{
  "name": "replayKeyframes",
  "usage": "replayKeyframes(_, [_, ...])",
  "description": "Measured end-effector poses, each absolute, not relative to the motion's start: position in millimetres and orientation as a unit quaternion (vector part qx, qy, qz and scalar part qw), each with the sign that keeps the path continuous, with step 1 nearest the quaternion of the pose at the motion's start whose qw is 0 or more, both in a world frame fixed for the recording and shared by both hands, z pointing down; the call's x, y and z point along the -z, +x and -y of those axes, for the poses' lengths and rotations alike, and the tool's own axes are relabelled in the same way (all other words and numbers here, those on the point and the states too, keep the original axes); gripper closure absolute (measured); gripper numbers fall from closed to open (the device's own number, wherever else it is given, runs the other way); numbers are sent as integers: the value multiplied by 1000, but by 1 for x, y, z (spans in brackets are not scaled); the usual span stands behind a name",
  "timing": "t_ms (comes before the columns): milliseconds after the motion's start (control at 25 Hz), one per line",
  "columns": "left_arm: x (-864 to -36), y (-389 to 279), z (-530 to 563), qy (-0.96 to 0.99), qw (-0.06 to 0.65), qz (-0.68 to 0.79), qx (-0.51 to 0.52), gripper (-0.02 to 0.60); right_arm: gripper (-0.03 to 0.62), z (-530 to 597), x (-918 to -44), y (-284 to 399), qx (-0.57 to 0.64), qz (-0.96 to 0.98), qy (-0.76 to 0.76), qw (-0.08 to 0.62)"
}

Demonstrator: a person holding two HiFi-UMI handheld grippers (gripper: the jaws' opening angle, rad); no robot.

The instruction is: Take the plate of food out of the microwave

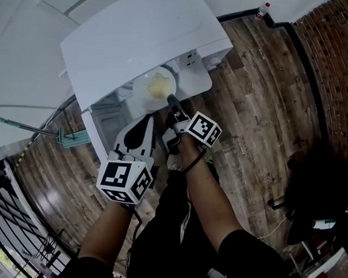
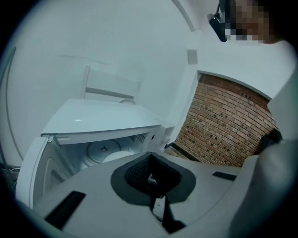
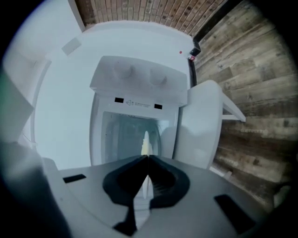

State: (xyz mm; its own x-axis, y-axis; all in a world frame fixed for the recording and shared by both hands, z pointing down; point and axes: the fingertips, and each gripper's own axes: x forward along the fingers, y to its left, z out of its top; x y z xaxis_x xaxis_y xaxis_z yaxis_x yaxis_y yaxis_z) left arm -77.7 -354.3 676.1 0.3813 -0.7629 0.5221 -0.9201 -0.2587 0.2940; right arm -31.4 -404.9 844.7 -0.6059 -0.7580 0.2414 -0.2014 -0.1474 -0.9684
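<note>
One white plate (image 1: 141, 92) of pale yellow food (image 1: 157, 85) at the microwave (image 1: 134, 39) mouth, door (image 1: 106, 123) open at 7 o'clock, right claw (image 1: 172, 99) clamped on plate rim at 5 o'clock, left claw (image 2: 150, 158) closed on nothing, short of the cavity, panel print (image 3: 135, 104) illegible

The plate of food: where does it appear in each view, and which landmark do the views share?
Head view: plate at centre, before the microwave.
Left gripper view: cannot tell.
Right gripper view: plate at centre, edge-on between the jaws.
Shared landmark: microwave.
</note>
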Motion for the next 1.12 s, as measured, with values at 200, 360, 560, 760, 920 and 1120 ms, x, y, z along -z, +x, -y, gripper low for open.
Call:
replayKeyframes(200, [-655,-77,345,775,293,544,-130,581,572,363,-799,-1,670,-589,-386,237])
replayKeyframes(360, [-613,-71,338,781,289,542,-116,582,572,335,-745,27,681,-567,-395,242])
replayKeyframes(560, [-553,-70,340,781,275,554,-85,583,572,331,-666,61,677,-551,-412,262])
replayKeyframes(760, [-486,-70,346,786,255,560,-63,581,572,343,-581,90,657,-544,-429,298])
replayKeyframes(920, [-438,-68,347,788,239,565,-56,581,572,357,-521,100,645,-540,-435,322])
replayKeyframes(1120, [-386,-63,350,787,212,578,-44,581,572,369,-457,104,637,-540,-431,342])
